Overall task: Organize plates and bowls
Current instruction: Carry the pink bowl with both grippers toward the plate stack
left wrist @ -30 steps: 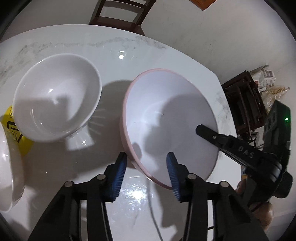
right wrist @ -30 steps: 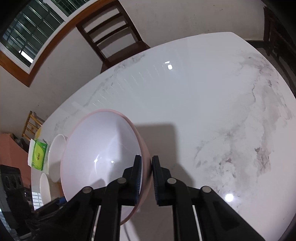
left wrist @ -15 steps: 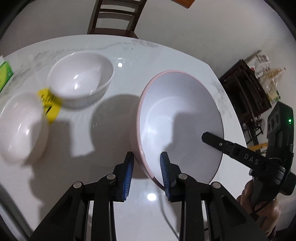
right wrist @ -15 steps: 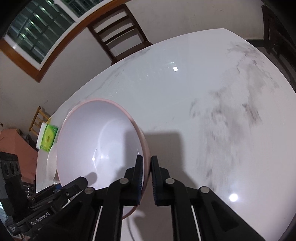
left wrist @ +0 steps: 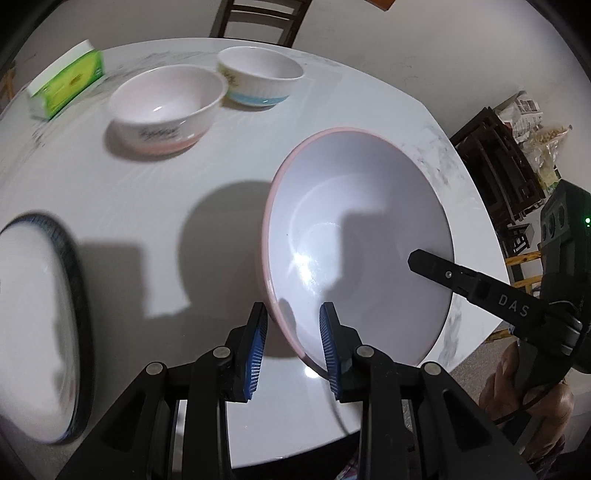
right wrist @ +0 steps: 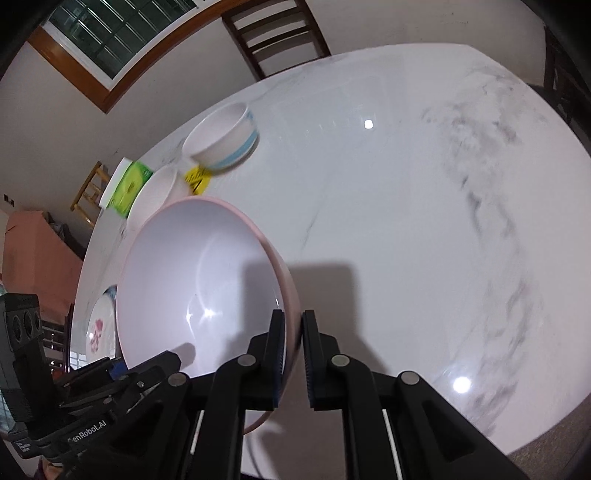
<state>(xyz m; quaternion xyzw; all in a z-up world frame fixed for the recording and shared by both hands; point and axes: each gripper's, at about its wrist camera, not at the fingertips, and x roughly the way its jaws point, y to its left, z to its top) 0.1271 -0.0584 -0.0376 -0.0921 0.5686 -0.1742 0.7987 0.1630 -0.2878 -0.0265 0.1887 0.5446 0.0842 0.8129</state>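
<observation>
A large white bowl with a pink rim (left wrist: 362, 221) hangs tilted above the white marble table (left wrist: 147, 192), casting a shadow on it. My left gripper (left wrist: 293, 332) is shut on its near rim, one blue pad outside and one inside. My right gripper (right wrist: 293, 354) is shut on the opposite rim of the same bowl (right wrist: 199, 280). Its black finger (left wrist: 461, 277) reaches over the rim in the left wrist view. A white bowl with a pink base (left wrist: 166, 107) and a bowl with a blue band (left wrist: 258, 79) stand at the far side. A dark-rimmed plate (left wrist: 37, 325) lies at the left.
A green tissue pack (left wrist: 66, 83) lies at the far left edge. A yellow item (right wrist: 197, 179) sits by the small bowls. A flowered plate (right wrist: 99, 325) shows behind the held bowl. A wooden chair (right wrist: 277, 33) stands beyond the table, dark stools (left wrist: 495, 166) at its right.
Both grippers carried the large bowl sideways across the table together. The left jaws narrowed onto its rim. The small bowls now lie farther off, and a plate came into view at the left.
</observation>
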